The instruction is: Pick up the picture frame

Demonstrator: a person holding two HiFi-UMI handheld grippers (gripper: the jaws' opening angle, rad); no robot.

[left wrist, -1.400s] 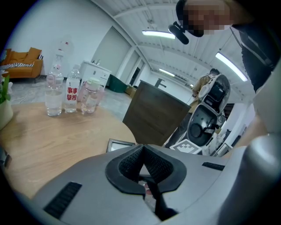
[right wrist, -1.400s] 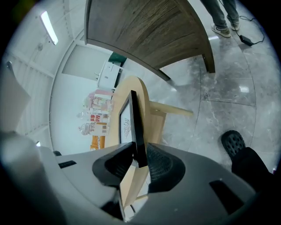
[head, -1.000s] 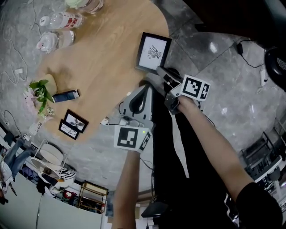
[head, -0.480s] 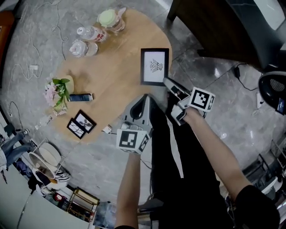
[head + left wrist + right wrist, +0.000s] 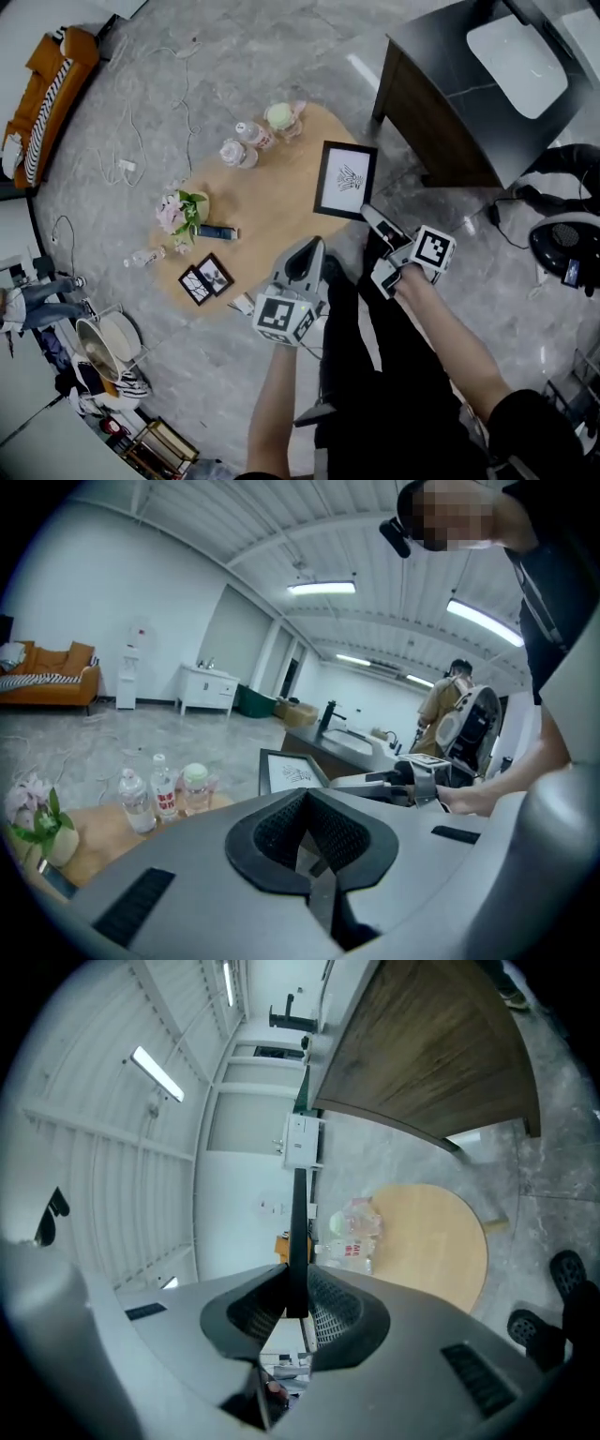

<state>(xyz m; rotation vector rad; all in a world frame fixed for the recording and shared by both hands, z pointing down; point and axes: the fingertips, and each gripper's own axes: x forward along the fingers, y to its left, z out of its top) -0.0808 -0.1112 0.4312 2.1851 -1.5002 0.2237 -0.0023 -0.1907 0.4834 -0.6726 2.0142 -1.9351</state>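
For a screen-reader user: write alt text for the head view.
The right gripper holds a black picture frame by one edge, above an oval wooden table. The left gripper beside it is shut and empty. On the table are bottles, flowers and two small frames.

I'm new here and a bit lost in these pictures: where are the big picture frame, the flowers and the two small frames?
picture frame [image 5: 348, 178]: head view, on its white drawing sheet.
flowers [image 5: 174, 212]: head view, on the pink blossoms.
small frames [image 5: 217, 274]: head view, on the right one of the pair.
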